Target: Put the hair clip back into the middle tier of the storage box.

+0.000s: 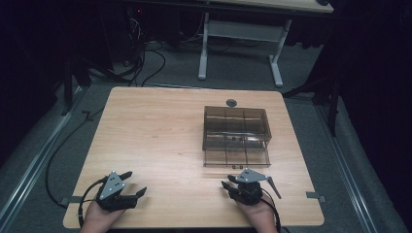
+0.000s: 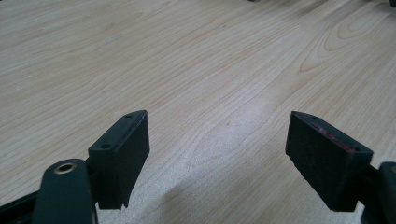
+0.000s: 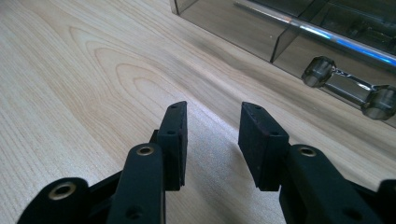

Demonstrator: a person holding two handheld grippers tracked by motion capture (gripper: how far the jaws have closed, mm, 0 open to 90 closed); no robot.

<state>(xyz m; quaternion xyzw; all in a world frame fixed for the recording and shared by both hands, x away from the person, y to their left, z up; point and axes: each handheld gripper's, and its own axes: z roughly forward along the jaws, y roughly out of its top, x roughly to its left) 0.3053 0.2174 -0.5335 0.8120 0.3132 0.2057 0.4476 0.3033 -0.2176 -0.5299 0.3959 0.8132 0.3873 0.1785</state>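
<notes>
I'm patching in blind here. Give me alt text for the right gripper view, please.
The right gripper hovers over the wooden table, its two black jaws apart with nothing between them. Ahead and to the right sits a smoky transparent drawer box, its lower drawer's clear bar handle facing the gripper, not yet touched.

Each hand carries a black gripper with two blocky black jaws. The left gripper [image 1: 132, 183] and the right gripper [image 1: 227, 181] have a grey three-cornered plate with small screws on top. A black cable leaves each toward 6 o'clock.
</notes>
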